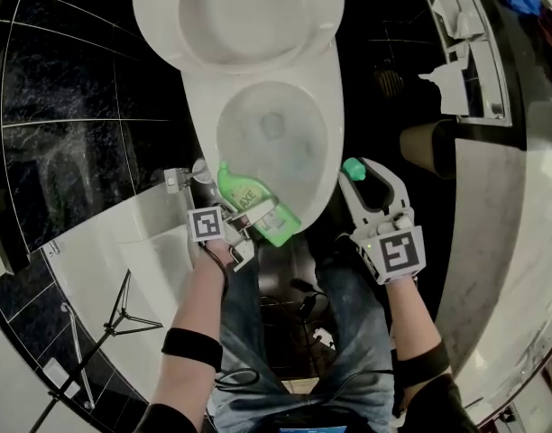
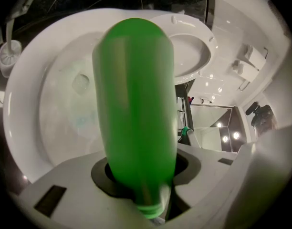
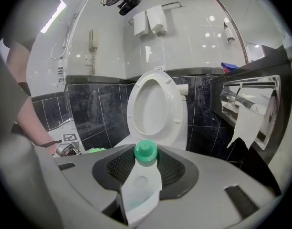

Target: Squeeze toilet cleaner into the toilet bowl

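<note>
Fingers [image 2: 60, 187] of the left gripper [image 1: 253, 219] clamp the green cleaner bottle [image 2: 136, 109].
Right gripper [image 1: 375, 186] pinches a green-tipped white cap [image 3: 142, 185]; toilet bowl [image 1: 271, 142] just ahead of both.

Dim fisheye views, dark vignetted corners, slight blur.

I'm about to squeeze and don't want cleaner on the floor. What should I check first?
1. Seat raised, bowl open: ok.
2. Bottle clamped in the left tool: ok.
3. Cap held in the right tool, beside the bowl: ok.
4. Bottle reaches over the bowl: ok, it crosses the near rim.
5. Bottle's mouth aimed into the bowl: cannot tell.
</note>
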The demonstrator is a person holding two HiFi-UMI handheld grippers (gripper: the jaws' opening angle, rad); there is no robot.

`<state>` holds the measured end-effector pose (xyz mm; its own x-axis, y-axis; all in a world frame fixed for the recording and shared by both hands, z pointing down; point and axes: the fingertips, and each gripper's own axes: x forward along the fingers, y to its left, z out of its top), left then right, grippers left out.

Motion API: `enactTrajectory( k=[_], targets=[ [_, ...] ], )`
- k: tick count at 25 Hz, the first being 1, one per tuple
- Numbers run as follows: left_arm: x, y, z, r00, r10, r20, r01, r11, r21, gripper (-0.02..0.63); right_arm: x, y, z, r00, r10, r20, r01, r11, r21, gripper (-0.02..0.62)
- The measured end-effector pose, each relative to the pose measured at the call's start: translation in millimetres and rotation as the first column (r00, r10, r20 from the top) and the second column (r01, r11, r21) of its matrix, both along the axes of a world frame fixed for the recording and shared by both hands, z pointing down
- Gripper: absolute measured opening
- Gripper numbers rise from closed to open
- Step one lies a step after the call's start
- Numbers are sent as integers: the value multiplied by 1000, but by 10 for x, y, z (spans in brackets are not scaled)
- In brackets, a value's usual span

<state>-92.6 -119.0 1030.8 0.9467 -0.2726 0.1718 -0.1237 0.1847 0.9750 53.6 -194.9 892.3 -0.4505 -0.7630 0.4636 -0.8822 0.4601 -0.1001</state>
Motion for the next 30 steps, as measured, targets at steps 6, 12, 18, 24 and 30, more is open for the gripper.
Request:
enactTrajectory(
  k=[6, 12, 18, 24, 30],
  targets=[
    [53, 342, -27, 1000, -9, -7, 8, 1000, -22, 179, 16, 97, -49, 1000, -11, -4, 11, 1000, 0, 160],
    [177, 636, -107, 1000, -6, -25, 5, 999, -35, 179, 88, 196, -127, 1000, -6, -2, 6, 1000, 5, 160],
    [372, 963, -177, 999, 24, -29, -25, 998, -51, 179, 216, 305, -232, 1000, 2, -9, -2, 1000, 8, 160],
    [645, 1263, -215, 996, 64, -57, -68, 994, -80, 179, 358, 398, -302, 1000, 18, -15, -18, 1000, 14, 160],
    [890, 1388, -210, 991, 125, -50, -128, 989, -70, 179, 531, 481, -365, 999, 45, -16, -44, 999, 14, 160]
  ],
)
